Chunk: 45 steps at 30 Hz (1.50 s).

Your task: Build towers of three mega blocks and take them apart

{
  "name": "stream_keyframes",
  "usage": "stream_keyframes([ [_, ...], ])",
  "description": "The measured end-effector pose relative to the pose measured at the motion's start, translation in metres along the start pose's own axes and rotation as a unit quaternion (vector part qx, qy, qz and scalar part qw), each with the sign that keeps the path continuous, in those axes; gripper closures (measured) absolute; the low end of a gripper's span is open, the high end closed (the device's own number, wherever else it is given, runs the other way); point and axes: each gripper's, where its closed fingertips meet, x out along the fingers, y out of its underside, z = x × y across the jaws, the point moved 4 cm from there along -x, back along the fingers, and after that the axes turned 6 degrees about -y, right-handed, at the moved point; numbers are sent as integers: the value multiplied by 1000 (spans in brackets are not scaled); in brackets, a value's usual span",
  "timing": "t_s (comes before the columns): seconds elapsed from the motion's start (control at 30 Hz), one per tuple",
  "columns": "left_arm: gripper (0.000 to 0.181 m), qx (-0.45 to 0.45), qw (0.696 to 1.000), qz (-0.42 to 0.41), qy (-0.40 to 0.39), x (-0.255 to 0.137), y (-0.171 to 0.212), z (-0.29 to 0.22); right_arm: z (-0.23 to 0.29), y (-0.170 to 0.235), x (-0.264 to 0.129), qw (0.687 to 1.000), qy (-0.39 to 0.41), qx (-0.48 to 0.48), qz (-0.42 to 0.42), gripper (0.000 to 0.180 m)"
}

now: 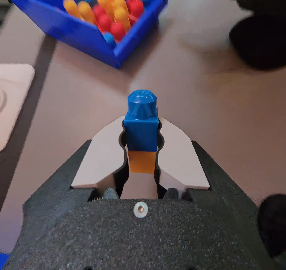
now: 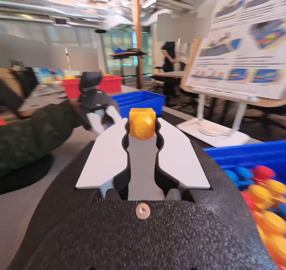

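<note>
The left gripper [image 1: 141, 132] has its jaws closed on a stack of 2 blocks: a blue block [image 1: 141, 132] with its stud pointing away from the camera, joined to an orange block [image 1: 142, 162] nearer the gripper body. The white fingers [image 1: 105, 151] press both sides of the blue block, and the stack is held above the grey-brown counter [image 1: 193, 108]. Beyond it, up and to the left, a blue bin [image 1: 77, 30] sits on the counter, filled with red, orange and blue blocks that are blurred. A white board [image 1: 14, 101] lies at the counter's left edge. The right gripper [image 2: 142, 127] has its jaws clamped on a single orange block [image 2: 142, 125] at the fingertips, stud facing the camera. To its lower right is the near blue bin [image 2: 247, 152] of mixed blocks. Left of centre, farther off, the left gripper [image 2: 103, 120] shows, held by an arm in a dark sleeve [image 2: 38, 135]. Behind stand another blue bin [image 2: 139, 100], a red bin [image 2: 92, 83], a poster on an easel [image 2: 239, 46] and a person [image 2: 168, 58] in the background.
</note>
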Motion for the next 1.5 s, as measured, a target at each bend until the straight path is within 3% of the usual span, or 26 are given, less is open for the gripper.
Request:
stream_keyframes([
  [0.13,145,-35,990,-121,-65,-13,-19,25,-43,-9,-16,992,118,-9,54,148],
  [0.27,145,-48,979,-165,-112,-17,-20,39,-100,-11,-33,964,214,-11,160,147],
  [0.47,145,-51,977,-163,-126,-13,-17,44,-191,20,-66,878,311,29,362,147],
  [0.67,145,-55,971,-178,-153,-16,-18,52,-237,55,-96,802,345,93,478,147],
  [1.0,145,-81,963,-204,-156,-21,-18,57,-247,79,-96,749,343,107,557,147],
  [1.13,145,-74,965,-196,-155,-17,-18,55,-263,68,-95,725,399,75,557,147],
  [1.2,145,-74,966,-194,-155,-16,-17,56,-265,62,-84,729,395,59,556,148],
  [1.27,145,-79,966,-195,-152,-15,-17,56,-260,69,-72,731,370,88,567,148],
  [1.5,145,-75,967,-191,-152,-15,-15,56,-257,114,-74,663,380,193,615,147],
])
